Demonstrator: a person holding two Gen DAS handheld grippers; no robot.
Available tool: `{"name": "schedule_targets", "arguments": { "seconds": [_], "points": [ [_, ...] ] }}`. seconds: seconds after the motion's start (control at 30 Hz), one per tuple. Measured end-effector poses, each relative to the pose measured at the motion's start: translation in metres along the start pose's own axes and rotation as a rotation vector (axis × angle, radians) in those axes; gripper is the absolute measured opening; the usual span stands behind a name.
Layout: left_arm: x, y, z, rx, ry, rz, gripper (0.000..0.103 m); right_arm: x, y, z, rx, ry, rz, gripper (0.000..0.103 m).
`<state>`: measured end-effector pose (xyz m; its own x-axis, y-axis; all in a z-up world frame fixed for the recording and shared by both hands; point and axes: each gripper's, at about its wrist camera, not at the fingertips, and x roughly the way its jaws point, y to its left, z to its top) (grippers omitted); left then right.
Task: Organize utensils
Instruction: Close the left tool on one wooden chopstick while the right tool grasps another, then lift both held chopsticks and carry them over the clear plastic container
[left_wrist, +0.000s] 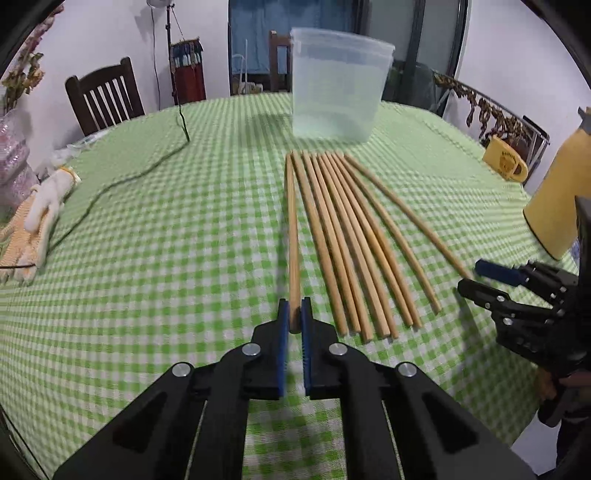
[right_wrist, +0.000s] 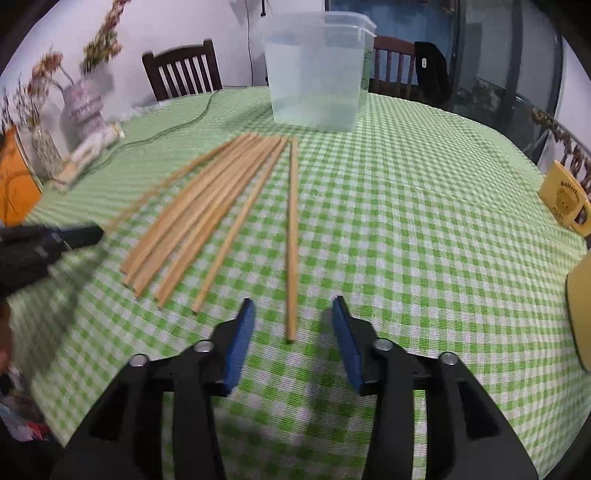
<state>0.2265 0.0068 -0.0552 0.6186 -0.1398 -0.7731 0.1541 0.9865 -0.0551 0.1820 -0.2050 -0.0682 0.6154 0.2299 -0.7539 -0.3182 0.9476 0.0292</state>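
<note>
Left wrist view first: the left gripper (left_wrist: 294, 319) is clamped on the near end of one wooden chopstick (left_wrist: 292, 236). That stick runs straight ahead along the fingers, its far tip pointing at the clear plastic container (left_wrist: 338, 86), which stands upright just past the far ends of the chopstick row (left_wrist: 354, 240). The row lies just right of the held stick, fanned out, all long axes aimed roughly at the container. The right gripper (left_wrist: 480, 282) sits off beyond the row's right edge, jaws apart.

Right wrist view: the right gripper (right_wrist: 293, 321) is spread wide with nothing in it, and a lone chopstick (right_wrist: 291, 236) lies on the green checked tablecloth (right_wrist: 424, 221), its near end just ahead of the fingertips, on their centerline, long axis heading toward the container (right_wrist: 317, 70). My guess is it only needs to ease forward and pinch. The sticks look like plain pale bamboo, thin and slippery-ish. The container looks empty.
</note>
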Motion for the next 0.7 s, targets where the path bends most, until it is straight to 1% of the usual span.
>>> {"name": "schedule_targets", "arguments": {
  "seconds": [0.03, 0.07, 0.23, 0.27, 0.4, 0.47, 0.57, 0.7],
  "points": [
    [-0.003, 0.001, 0.001, -0.001, -0.009, 0.002, 0.003, 0.0, 0.001, 0.001, -0.008, 0.004, 0.001, 0.011],
    [-0.006, 0.001, 0.002, 0.0, -0.014, 0.002, 0.003, 0.001, 0.003, 0.002, -0.018, 0.01, 0.002, 0.006],
    [-0.03, 0.005, 0.003, 0.01, -0.069, 0.014, 0.003, -0.002, 0.006, 0.0, -0.042, 0.009, -0.022, 0.005],
    [-0.035, 0.007, 0.004, 0.009, -0.079, 0.016, 0.003, -0.006, 0.006, 0.001, -0.045, -0.007, -0.031, 0.005],
    [-0.059, 0.015, 0.012, 0.02, -0.127, 0.028, 0.003, -0.033, 0.003, 0.009, -0.044, -0.081, -0.014, 0.005],
    [-0.071, 0.017, 0.019, 0.033, -0.147, 0.017, 0.003, -0.046, 0.001, 0.014, -0.056, -0.114, -0.023, 0.005],
    [-0.091, 0.018, 0.035, 0.065, -0.179, -0.005, 0.003, -0.071, -0.001, 0.026, -0.078, -0.166, -0.022, 0.005],
    [-0.119, 0.013, 0.06, 0.122, -0.235, -0.014, 0.003, -0.1, -0.005, 0.042, -0.126, -0.245, -0.055, 0.005]
  ]
}}
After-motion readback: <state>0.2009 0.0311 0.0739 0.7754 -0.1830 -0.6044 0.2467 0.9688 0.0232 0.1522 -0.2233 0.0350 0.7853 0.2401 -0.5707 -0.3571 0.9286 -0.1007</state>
